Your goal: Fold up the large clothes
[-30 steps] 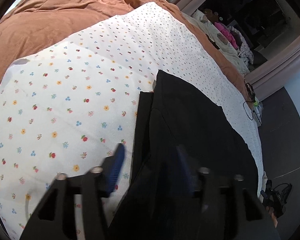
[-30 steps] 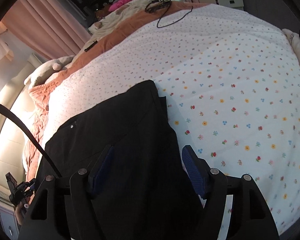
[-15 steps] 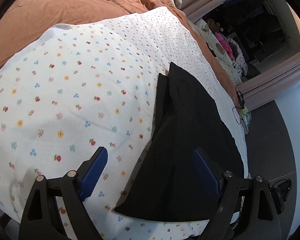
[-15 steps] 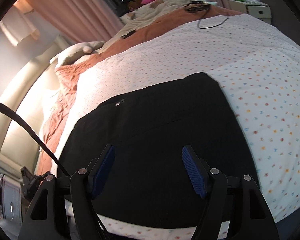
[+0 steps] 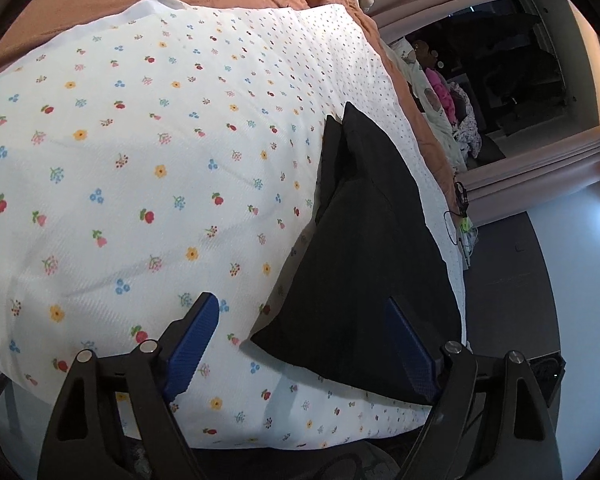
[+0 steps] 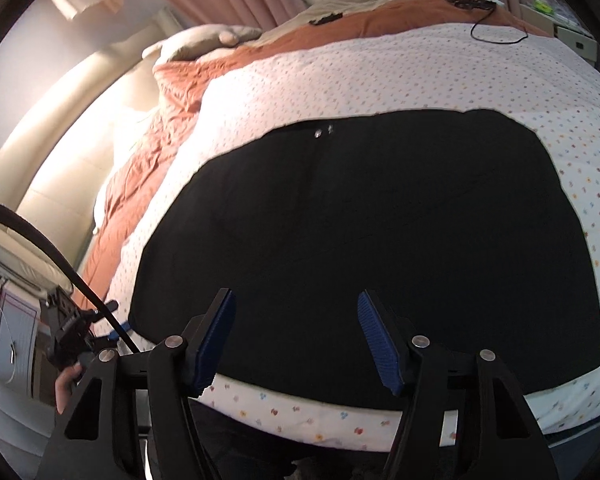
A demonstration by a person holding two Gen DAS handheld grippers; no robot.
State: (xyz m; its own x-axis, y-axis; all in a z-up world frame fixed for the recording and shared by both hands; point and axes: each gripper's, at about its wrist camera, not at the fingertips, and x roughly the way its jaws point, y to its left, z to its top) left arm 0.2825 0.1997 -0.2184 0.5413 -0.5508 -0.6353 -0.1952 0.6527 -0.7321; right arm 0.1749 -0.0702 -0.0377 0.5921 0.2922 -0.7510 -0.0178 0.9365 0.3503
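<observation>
On the bed, a white sheet [image 5: 140, 168] with little flowers is spread flat, and a brown blanket [image 5: 140, 4] lies past it. Going from left to right in the left view, there is first a lot of bare flowered sheet, then the black clothes [image 5: 364, 264], then the dark floor [image 5: 508, 288] beside the bed. The black clothes lie flat on the sheet, near the edge of the bed close to the person, and look already folded into a wide block.

The left gripper [image 5: 306, 338] hangs above the near left corner of the black clothes. Its blue fingers [image 5: 192, 340] stand wide apart, closing just a little, and nothing is held between them. One finger is over the sheet and the other is over the black cloth.

In the right view, the black clothes [image 6: 364, 232] fill the middle, with a small shiny button near the far edge. The right gripper [image 6: 296, 336] hangs over the near edge. Its fingers [image 6: 376, 340] are about half open and closing, but they do not pinch the cloth yet, so it holds nothing.

I think one fold is done and the next is about to start. For the next move, each gripper likely needs to come down on a near corner, pinch the cloth, and lift it over to the far edge evenly.
</observation>
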